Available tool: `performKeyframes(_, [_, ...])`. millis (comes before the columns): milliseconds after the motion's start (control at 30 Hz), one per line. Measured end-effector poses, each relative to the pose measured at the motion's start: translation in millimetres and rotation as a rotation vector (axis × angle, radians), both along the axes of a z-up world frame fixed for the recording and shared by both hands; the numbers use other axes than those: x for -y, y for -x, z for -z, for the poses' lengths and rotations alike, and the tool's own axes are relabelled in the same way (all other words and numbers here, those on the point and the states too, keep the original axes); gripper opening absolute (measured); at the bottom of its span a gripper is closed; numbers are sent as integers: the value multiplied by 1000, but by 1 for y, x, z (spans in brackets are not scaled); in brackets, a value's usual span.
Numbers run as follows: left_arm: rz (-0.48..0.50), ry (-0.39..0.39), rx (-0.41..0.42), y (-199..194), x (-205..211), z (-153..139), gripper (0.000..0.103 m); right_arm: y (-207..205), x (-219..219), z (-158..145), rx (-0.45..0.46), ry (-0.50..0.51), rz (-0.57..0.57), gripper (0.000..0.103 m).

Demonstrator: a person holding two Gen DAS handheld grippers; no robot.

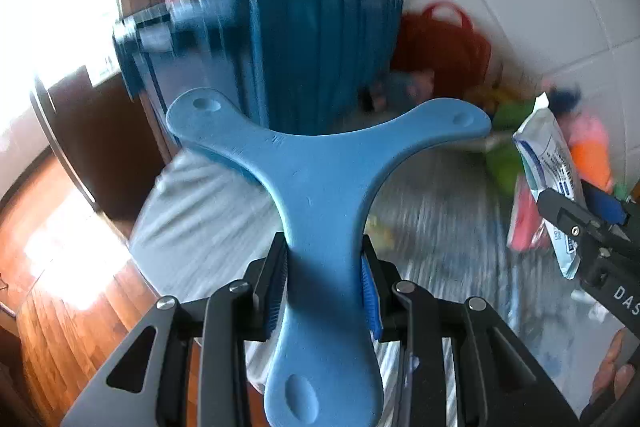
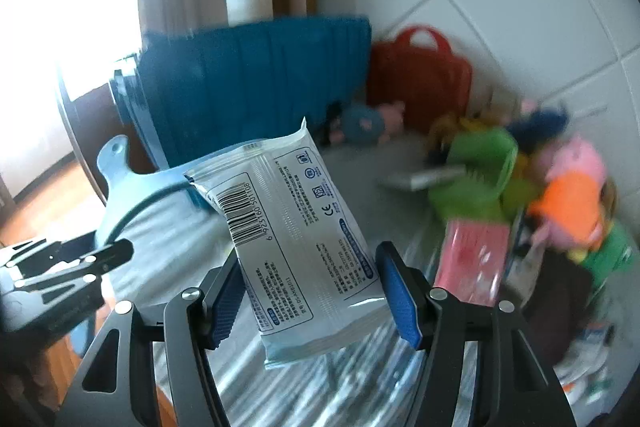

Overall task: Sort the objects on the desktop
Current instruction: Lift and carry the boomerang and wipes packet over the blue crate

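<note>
My left gripper (image 1: 324,283) is shut on a light blue three-armed foam boomerang (image 1: 320,171), held up above the table. It also shows in the right wrist view (image 2: 120,183), at the left. My right gripper (image 2: 310,291) is shut on a white and blue pack of wipes (image 2: 296,227) with a barcode, held above the table. The pack also shows at the right of the left wrist view (image 1: 548,163), with the right gripper (image 1: 588,223) around it.
A striped grey cloth (image 2: 360,367) covers the table. A dark blue folding crate (image 2: 256,79) stands at the back left, a red bag (image 2: 420,75) against the tiled wall. Plush toys (image 2: 568,187), a green box (image 2: 472,179) and a pink pack (image 2: 472,259) lie at the right.
</note>
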State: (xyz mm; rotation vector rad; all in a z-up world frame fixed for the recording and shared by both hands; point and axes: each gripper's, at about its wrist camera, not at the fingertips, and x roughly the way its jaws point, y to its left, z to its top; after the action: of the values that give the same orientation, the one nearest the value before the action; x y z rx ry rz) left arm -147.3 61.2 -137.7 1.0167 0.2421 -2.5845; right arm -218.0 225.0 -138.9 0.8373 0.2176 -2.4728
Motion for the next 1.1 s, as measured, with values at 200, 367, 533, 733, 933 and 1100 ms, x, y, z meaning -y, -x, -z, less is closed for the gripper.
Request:
performKeyframes(200, [1, 38, -88, -3, 36, -71, 33, -7, 32, -68, -88, 25, 11, 63])
performKeyframes(367, [8, 73, -147, 2, 73, -112, 33, -6, 64, -109, -148, 66, 27, 63])
performKeyframes(533, [-9, 96, -203, 13, 100, -138, 33, 6, 94, -128, -185, 76, 3, 63])
performKeyframes(733, [-47, 103, -231, 46, 134, -150, 33, 44, 124, -145, -226, 115, -34, 63])
performKeyframes(933, [-55, 101, -246, 84, 177, -159, 33, 81, 168, -158, -241, 105, -50, 63])
performKeyframes(1100, [-5, 106, -250, 136, 225, -166, 33, 119, 217, -166, -271, 102, -4, 63])
